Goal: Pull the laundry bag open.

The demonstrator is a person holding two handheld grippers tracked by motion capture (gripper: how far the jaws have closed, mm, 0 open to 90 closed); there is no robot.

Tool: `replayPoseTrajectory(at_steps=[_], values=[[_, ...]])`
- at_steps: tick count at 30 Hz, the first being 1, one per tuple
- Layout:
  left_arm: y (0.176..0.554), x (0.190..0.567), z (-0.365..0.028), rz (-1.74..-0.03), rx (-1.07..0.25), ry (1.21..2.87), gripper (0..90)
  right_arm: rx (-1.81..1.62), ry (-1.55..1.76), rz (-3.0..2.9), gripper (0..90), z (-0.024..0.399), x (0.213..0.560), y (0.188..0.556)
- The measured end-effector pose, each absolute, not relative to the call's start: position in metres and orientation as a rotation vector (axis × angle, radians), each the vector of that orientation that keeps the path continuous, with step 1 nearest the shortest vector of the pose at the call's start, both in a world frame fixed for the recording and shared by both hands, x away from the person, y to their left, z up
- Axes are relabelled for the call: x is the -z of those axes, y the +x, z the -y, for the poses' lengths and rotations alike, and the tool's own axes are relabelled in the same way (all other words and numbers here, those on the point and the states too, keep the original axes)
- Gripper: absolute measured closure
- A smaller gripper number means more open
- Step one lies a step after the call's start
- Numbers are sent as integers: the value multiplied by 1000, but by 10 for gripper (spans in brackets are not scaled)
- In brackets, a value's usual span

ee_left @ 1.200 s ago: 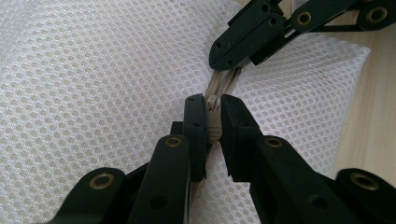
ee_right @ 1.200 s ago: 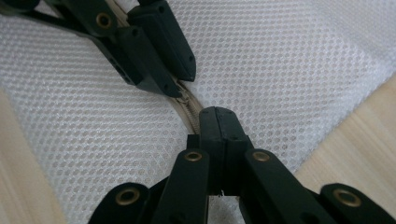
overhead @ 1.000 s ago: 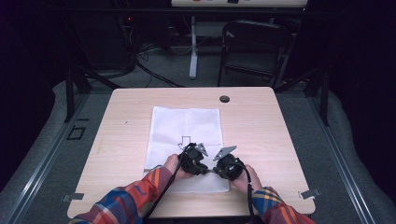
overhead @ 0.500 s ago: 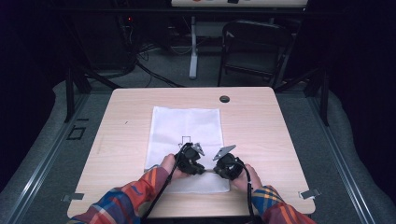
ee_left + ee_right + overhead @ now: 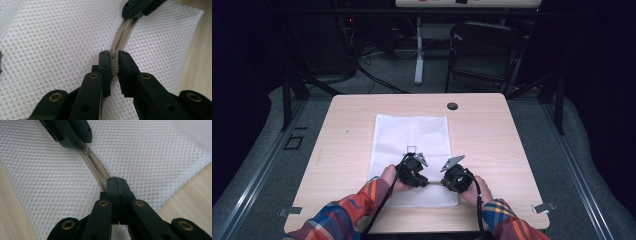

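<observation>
Two tongs meet low on a white mesh bag (image 5: 411,142) that lies flat in the middle of a wooden table (image 5: 492,130), its long side running from near to far. The left tongs (image 5: 413,170) and right tongs (image 5: 455,176) sit side by side over the bag's near end, each held in a hand with a plaid sleeve (image 5: 347,215) coming in from the near edge.

From the left gripper view, the left tongs (image 5: 114,65) pinch the beige zipper (image 5: 122,35) between their black jaws, with the tape squeezed in the narrow gap. Farther along the zipper the other tongs (image 5: 140,7) grip the same strip, and bare table wood shows to the right of the mesh.

From the right gripper view, the right tongs (image 5: 116,185) are pressed together on the zipper (image 5: 96,168), which runs away from them to the upper left, where the left tongs (image 5: 72,135) hold it at what looks like the metal slider. The mesh (image 5: 155,150) spreads on both sides of the zipper.

A small dark round hole (image 5: 452,106) sits in the table near its far edge, well apart from the bag.
</observation>
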State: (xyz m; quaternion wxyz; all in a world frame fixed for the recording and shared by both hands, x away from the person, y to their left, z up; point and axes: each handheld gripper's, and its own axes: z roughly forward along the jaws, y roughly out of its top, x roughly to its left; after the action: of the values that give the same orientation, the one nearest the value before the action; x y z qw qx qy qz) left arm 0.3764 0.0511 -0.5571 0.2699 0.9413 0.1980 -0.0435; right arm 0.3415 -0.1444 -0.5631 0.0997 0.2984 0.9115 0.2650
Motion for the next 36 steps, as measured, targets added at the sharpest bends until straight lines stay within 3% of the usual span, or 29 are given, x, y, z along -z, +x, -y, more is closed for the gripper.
replayPoseTrajectory(at_steps=[36], values=[[378, 555, -80, -586, 123, 2559, 810, -797, 901, -2693, 900, 145, 563, 341]])
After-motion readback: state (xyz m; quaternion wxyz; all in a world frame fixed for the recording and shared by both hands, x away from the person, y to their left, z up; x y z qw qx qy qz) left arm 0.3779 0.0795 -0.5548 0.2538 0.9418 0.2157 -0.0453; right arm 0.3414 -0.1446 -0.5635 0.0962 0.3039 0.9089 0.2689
